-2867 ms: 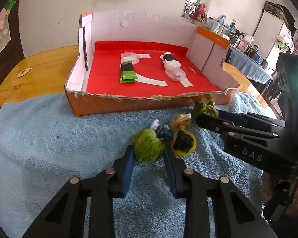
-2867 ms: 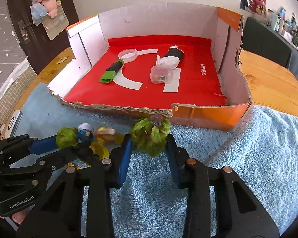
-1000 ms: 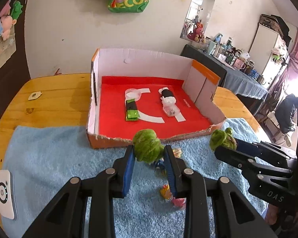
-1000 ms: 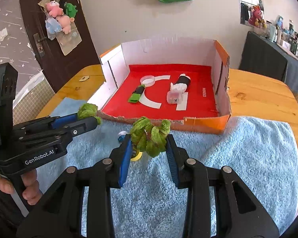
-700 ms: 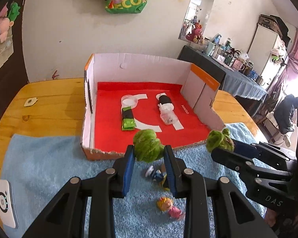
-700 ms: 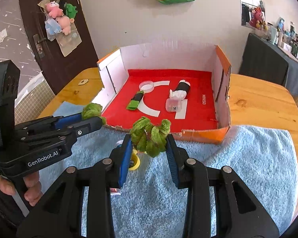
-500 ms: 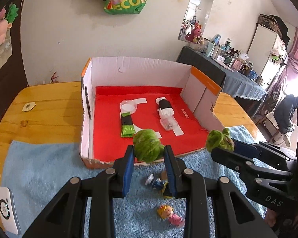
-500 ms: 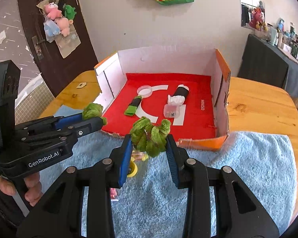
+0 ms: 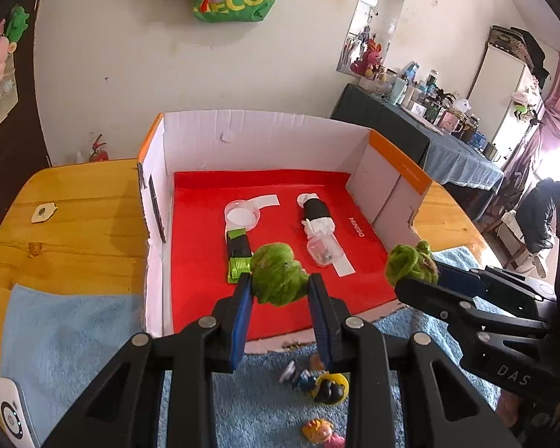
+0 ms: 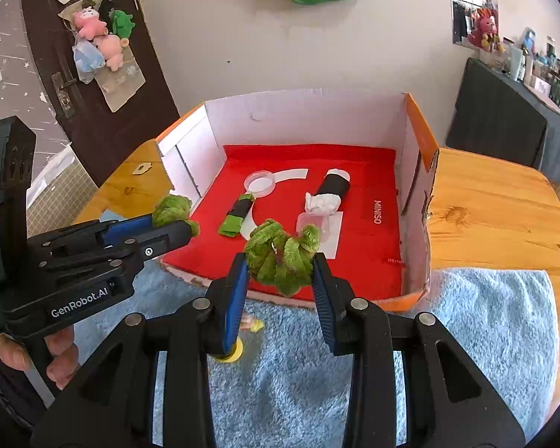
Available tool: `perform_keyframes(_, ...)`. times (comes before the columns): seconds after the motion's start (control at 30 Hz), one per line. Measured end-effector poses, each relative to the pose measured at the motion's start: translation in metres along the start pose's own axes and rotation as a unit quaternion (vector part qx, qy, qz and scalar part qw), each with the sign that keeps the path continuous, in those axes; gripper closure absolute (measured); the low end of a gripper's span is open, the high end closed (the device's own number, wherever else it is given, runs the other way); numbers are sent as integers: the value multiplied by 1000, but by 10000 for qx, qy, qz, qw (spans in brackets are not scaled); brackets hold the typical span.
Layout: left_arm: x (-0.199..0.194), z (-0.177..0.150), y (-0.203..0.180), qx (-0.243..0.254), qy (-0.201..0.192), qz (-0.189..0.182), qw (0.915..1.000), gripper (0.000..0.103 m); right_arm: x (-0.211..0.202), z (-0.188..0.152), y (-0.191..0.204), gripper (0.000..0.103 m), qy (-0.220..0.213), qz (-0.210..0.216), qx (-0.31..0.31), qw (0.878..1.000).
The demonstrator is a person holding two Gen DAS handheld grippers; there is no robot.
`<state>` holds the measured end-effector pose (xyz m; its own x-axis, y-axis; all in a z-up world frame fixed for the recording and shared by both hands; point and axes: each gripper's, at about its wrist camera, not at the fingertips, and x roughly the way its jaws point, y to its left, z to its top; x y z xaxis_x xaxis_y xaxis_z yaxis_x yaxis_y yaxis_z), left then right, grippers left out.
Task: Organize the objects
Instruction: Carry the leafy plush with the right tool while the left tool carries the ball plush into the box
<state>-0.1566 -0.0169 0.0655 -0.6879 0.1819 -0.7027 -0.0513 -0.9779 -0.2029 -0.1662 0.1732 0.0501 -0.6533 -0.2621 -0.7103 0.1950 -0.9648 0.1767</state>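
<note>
My left gripper (image 9: pixel 278 291) is shut on a fuzzy green scrunchie (image 9: pixel 276 278), held over the front edge of the cardboard box (image 9: pixel 265 138) with the red floor. My right gripper (image 10: pixel 280 270) is shut on a second green scrunchie (image 10: pixel 280 254), also at the box's front edge. Each gripper shows in the other view, the right gripper (image 9: pixel 410 276) and the left gripper (image 10: pixel 175 220), both with green fuzz in the jaws. Inside the box lie a green-and-black item (image 9: pixel 238 252), a clear round lid (image 9: pixel 242 216), a black-and-white roll (image 9: pixel 314 212) and a small clear case (image 9: pixel 323 250).
Small toy figures (image 9: pixel 317 384) (image 9: pixel 319 429) lie on the blue towel (image 9: pixel 74 328) in front of the box. A white device (image 9: pixel 9 410) sits at the towel's left corner. The wooden table (image 10: pixel 496 205) extends right and left of the box. A hand (image 10: pixel 56 358) grips the left tool.
Both grippers have moved forward toward the box with their scrunchies, from above the towel to over the box's front edge. The toys on the towel now lie under and behind the fingers.
</note>
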Motion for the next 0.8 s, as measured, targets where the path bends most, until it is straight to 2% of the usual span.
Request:
perform_keyframes(0.33,25,8,6,-30,175,21,9998,72,23,7,-9,71,205,-77,3,9998)
perform_keyframes(0.8,60,1,18,-142,785,-23,9968,72,59,5,-18,71,740,-95,12,9972)
